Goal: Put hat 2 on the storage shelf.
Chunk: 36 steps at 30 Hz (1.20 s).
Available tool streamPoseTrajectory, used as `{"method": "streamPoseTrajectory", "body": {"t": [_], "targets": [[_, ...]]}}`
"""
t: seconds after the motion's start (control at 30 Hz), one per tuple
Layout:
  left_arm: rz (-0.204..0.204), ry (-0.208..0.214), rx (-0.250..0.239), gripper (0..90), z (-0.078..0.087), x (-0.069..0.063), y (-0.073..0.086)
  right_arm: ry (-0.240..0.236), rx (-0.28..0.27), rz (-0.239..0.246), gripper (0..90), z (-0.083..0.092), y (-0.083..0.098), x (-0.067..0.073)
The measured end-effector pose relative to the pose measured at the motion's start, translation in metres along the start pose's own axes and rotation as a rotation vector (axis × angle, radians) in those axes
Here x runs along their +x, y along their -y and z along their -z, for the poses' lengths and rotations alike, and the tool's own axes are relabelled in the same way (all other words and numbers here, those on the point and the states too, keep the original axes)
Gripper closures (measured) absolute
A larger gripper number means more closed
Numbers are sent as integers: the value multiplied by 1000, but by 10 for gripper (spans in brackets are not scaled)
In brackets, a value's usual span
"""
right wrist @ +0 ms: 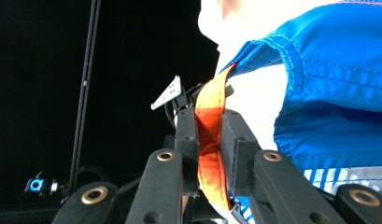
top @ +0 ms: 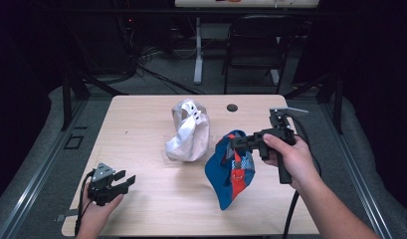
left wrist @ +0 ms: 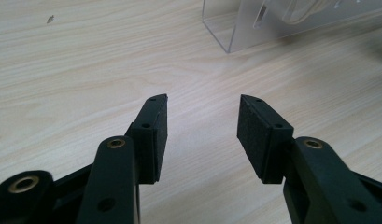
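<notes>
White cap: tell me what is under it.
The white cap sits on a clear stand on the wooden table. The cap covers most of the stand, so what else lies beneath cannot be seen.

My left gripper [top: 122, 181] rests low near the table's front corner, jaws apart. My right gripper [top: 236, 144] is raised, jaws clamped on an orange strap [right wrist: 211, 135].

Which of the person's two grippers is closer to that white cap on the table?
The right. The right gripper is just beside the white cap, clamped on the blue and orange cap. The left gripper sits open near the table's front left corner, farther off.
</notes>
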<state>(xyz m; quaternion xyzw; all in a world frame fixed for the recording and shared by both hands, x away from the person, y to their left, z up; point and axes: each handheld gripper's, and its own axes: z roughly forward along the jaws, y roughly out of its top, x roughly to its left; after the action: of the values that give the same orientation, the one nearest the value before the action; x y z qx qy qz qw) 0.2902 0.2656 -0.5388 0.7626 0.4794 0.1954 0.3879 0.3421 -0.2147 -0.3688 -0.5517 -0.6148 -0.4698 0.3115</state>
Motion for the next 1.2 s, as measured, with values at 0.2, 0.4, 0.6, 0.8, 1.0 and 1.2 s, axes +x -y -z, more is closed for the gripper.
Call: {"method": "streamPoseTrajectory", "body": {"t": [0.2, 0.4, 0.6, 0.8, 1.0, 1.2], "targets": [[-14, 9, -1, 521, -4, -2, -5, 21, -47, -17, 783, 14, -7, 6], [-20, 19, -6, 515, -8, -3, -8, 21, -92, -26, 782, 25, -15, 16], [-28, 18, 6, 512, -9, -3, -9, 48, -141, -29, 783, 37, -29, 27], [-26, 18, 11, 512, -9, -2, -9, 86, -186, -30, 782, 44, -44, 33], [-26, 17, 11, 512, -10, -1, -9, 112, -229, -47, 782, 49, -62, 35], [-20, 21, 11, 512, -11, -1, -9, 130, -274, -62, 782, 47, -78, 35]]}}
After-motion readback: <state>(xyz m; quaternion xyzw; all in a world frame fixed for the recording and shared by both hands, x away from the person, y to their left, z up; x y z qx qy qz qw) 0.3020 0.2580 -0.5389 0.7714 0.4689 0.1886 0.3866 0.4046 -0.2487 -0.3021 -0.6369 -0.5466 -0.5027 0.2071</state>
